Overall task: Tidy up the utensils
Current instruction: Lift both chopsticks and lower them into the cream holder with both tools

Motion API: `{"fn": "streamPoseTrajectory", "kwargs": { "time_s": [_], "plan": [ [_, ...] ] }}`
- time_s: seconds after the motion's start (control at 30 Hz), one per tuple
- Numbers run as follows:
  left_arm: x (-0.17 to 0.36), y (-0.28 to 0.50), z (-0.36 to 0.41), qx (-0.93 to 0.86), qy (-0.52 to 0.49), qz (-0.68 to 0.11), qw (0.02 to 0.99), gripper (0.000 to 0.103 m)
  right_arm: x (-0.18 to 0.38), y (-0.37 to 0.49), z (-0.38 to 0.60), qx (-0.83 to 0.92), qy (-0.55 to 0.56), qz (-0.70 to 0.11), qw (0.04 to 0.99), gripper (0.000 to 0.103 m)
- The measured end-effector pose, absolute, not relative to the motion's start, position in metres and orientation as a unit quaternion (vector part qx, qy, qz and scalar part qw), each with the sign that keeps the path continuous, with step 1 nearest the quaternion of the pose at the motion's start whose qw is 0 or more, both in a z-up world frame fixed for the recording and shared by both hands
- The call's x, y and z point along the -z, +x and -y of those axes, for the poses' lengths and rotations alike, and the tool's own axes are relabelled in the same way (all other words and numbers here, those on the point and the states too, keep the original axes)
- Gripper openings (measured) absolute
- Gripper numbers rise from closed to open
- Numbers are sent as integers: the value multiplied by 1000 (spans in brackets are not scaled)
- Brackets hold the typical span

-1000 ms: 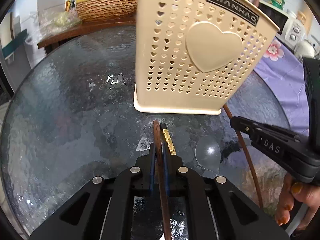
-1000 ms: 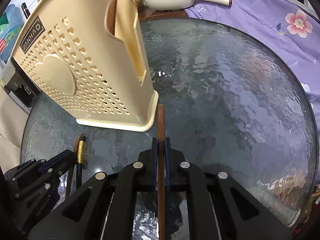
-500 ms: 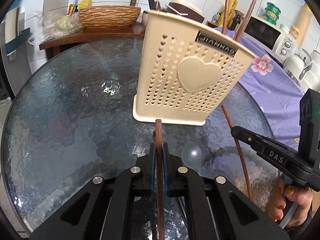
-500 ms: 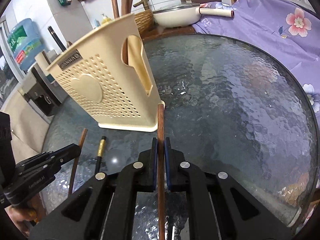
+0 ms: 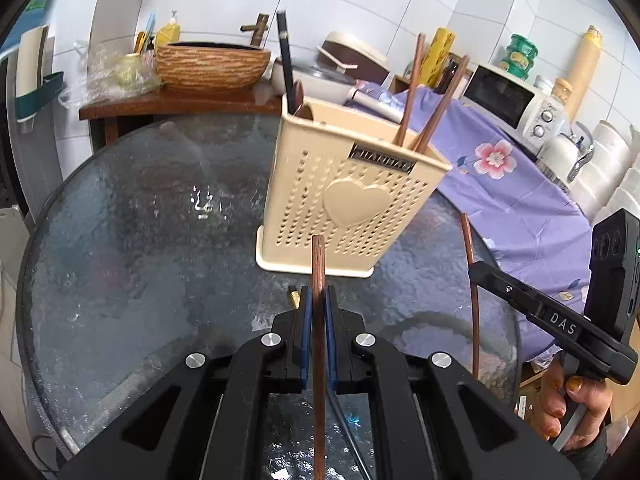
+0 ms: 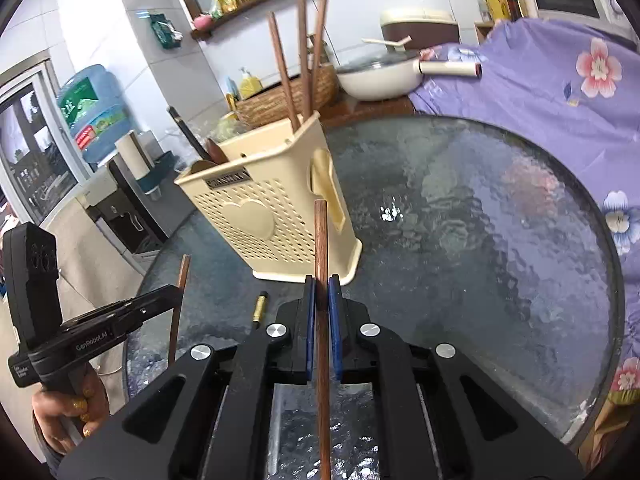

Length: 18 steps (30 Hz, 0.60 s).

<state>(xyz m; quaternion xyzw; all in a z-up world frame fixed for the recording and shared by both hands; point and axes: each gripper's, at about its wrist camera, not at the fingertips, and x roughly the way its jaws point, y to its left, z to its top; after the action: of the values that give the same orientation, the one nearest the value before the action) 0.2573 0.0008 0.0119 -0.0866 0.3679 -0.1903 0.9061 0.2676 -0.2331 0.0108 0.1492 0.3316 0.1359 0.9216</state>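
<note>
Bare glass table (image 5: pixel 132 240) wide open to my left and far right, cream utensil holder (image 5: pixel 344 216) blocking straight ahead, upright chopsticks (image 5: pixel 412 92) crowding its top opening, black-and-gold chopstick (image 6: pixel 259 307) lying near its base

Textured glass table (image 5: pixel 120 240), wooden chopstick (image 5: pixel 319 276)

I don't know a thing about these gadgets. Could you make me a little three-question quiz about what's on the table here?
1. True or false: each gripper is clamped on a brown chopstick.
2. Where do the chopsticks that are already put away stand? A) in the woven basket B) in the cream holder C) in the pan
3. What lies on the glass table just before the holder?

Key: 1. True: left gripper, right gripper, each on its chopstick. 2. B, the cream holder. 3. A black utensil with a gold tip, on the glass table.
</note>
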Motion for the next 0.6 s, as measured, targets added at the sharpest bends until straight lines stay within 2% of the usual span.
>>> {"fn": "streamPoseTrajectory", "kwargs": {
  "time_s": [0.6],
  "plan": [
    [-59,228,-10,217,-86,-313,921,6,-72,223,220,-175,119,-262,942,7]
  ]
}}
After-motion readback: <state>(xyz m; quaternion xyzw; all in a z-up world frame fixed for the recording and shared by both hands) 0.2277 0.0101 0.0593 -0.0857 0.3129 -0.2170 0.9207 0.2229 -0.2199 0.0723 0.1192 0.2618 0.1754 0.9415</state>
